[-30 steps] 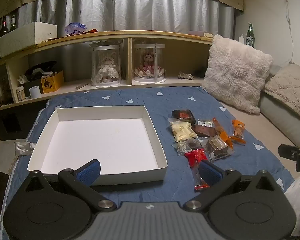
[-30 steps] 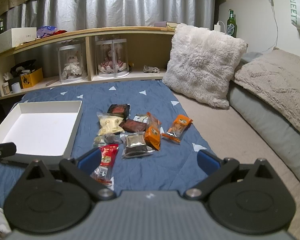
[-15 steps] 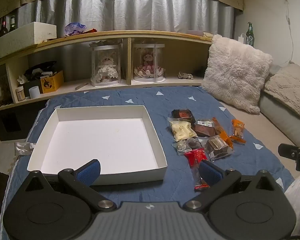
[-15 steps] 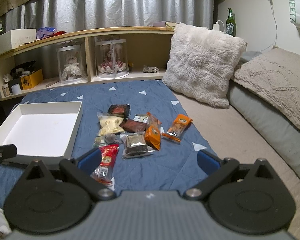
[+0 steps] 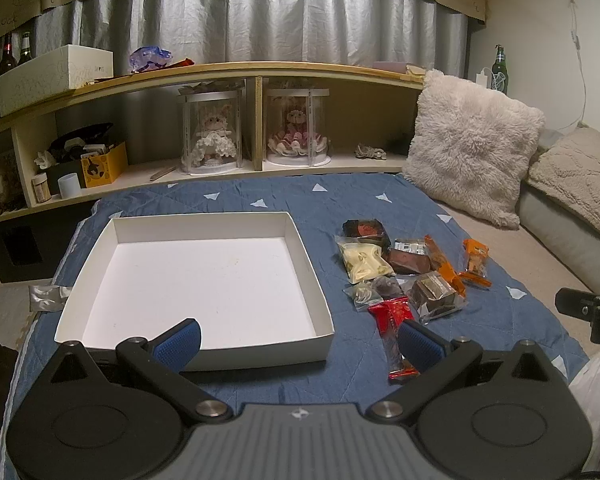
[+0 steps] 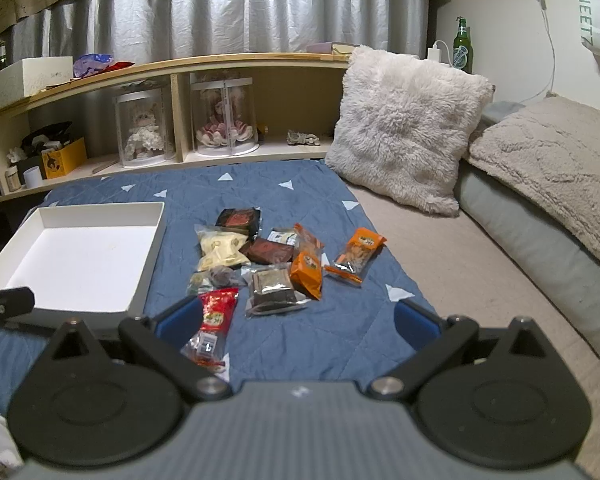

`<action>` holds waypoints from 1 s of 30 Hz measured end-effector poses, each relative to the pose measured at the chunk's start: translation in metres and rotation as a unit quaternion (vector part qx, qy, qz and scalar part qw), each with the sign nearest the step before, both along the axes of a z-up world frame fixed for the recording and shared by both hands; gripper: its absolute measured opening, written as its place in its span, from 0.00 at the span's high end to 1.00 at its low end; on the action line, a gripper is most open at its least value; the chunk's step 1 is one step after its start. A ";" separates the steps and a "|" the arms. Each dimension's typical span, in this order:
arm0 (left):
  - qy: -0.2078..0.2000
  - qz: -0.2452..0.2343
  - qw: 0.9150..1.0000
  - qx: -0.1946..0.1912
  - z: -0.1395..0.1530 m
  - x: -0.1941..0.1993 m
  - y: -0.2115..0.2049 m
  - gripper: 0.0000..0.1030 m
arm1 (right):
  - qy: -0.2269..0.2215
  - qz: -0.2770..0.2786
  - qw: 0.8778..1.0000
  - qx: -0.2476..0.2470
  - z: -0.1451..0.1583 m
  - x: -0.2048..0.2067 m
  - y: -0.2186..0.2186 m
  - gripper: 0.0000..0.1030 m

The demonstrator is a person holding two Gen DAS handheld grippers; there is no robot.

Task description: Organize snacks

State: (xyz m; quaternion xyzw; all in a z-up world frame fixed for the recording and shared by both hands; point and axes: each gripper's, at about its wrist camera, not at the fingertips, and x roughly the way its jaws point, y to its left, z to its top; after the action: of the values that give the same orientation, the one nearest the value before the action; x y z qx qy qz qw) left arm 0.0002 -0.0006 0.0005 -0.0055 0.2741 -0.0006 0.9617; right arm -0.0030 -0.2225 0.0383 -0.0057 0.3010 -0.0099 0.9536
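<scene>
An empty white box (image 5: 76, 304) (image 6: 148, 264) lies on the blue quilt at the left. To its right is a cluster of several wrapped snacks: a red packet (image 5: 394, 322) (image 6: 214, 316), a pale bag (image 5: 362, 260) (image 6: 220, 254), dark brown packs (image 6: 272, 290) and orange packs (image 6: 358, 252). My left gripper (image 5: 298, 340) is open, held low over the box's near right corner. Open too, my right gripper (image 6: 296, 318) hovers just short of the snack cluster, the red packet by its left finger. Nothing is between either pair of fingers.
A wooden shelf (image 5: 260, 72) with two clear doll cases, a yellow box and a white box runs along the back. A fluffy pillow (image 6: 404, 136) and a beige blanket (image 6: 560, 168) lie at the right. The bed's left edge drops to the floor.
Both views have shifted only slightly; the snacks and the box stay put and both grippers remain open.
</scene>
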 end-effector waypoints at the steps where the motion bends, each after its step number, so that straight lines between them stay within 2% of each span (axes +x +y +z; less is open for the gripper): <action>1: 0.000 0.000 1.000 0.000 0.000 0.000 0.000 0.00 | 0.000 0.000 1.000 0.000 0.000 0.000 0.000 0.01; 16: 0.003 0.002 1.000 -0.001 0.002 -0.001 -0.001 0.00 | 0.006 -0.001 1.000 -0.003 0.001 0.001 0.001 0.01; 30: 0.011 0.000 1.000 0.010 0.002 0.031 -0.022 0.00 | 0.029 -0.012 0.999 0.022 0.006 0.024 -0.007 0.01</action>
State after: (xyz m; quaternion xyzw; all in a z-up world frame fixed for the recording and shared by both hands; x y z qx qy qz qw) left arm 0.0317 -0.0229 0.0024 0.0039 0.2849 0.0021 0.9585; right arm 0.0214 -0.2294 0.0447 0.0189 0.3285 -0.0140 0.9442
